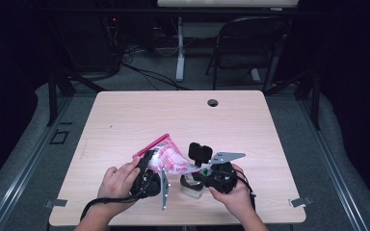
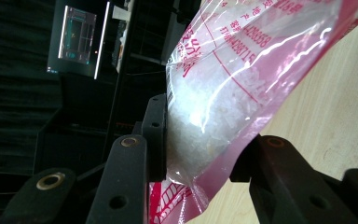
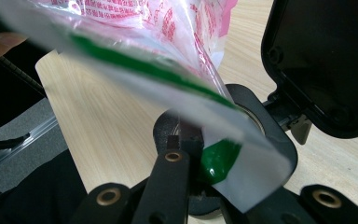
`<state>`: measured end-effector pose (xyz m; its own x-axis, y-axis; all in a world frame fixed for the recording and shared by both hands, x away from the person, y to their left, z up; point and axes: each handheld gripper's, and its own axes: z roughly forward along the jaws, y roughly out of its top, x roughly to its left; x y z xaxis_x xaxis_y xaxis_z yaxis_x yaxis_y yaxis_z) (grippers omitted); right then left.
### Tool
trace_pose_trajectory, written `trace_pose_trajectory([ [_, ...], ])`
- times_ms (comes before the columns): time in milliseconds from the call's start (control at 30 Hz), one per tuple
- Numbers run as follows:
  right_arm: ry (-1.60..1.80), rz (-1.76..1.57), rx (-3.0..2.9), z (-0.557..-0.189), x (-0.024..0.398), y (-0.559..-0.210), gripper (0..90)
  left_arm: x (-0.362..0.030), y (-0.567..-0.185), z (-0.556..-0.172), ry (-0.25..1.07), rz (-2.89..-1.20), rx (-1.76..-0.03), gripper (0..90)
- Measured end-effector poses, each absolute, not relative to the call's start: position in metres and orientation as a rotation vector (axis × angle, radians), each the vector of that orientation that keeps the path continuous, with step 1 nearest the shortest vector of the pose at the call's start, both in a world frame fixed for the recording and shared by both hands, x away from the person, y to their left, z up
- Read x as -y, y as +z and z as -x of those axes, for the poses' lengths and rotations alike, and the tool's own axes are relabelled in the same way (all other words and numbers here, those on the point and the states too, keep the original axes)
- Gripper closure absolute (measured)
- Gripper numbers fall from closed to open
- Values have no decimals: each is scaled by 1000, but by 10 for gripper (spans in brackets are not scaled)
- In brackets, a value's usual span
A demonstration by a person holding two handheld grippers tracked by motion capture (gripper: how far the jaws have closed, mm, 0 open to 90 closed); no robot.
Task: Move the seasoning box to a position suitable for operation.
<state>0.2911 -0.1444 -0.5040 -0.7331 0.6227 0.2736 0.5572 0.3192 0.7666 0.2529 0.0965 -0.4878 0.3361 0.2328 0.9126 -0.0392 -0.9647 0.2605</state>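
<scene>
High view: left gripper [image 1: 150, 166] clamps the clear red-printed plastic bag of white grains [image 1: 166, 155]; right gripper [image 1: 203, 169] pinches its green-striped mouth [image 3: 177, 70]. Keep the mouth over the black lidded container [image 1: 196, 179] and tilt slowly.

Overhead forward-down; two close tongs-mounted views.

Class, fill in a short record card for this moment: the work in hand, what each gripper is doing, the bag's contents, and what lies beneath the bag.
Work in hand: both grippers hold a plastic bag above the wooden table.
Left gripper: jaws pressed on the bag's body.
Right gripper: shut on the bag's green-striped end.
Bag contents: white grainy crystals.
Beneath the bag: a black container with hinged lid open.
</scene>
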Motion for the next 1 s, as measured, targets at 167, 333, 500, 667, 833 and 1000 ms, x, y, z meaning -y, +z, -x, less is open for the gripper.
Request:
trace_pose_trajectory([
  [167,1398,-1119,-2495,-292,144,-505,900,-95,-488,-252,1690,-2362,-162,674],
  [333,1393,-1122,-2496,-292,144,-506,900,-94,-488,-252,1698,-2361,-153,674],
  [500,1390,-1125,-2494,-292,145,-506,900,-93,-487,-251,1707,-2362,-142,675],
  [667,1393,-1131,-2492,-292,145,-507,900,-93,-486,-250,1721,-2360,-133,676],
  [833,1394,-1131,-2490,-293,145,-507,900,-92,-486,-250,1729,-2359,-118,676],
  [1000,1383,-1130,-2492,-293,145,-507,900,-91,-485,-249,1734,-2370,-106,679],
])
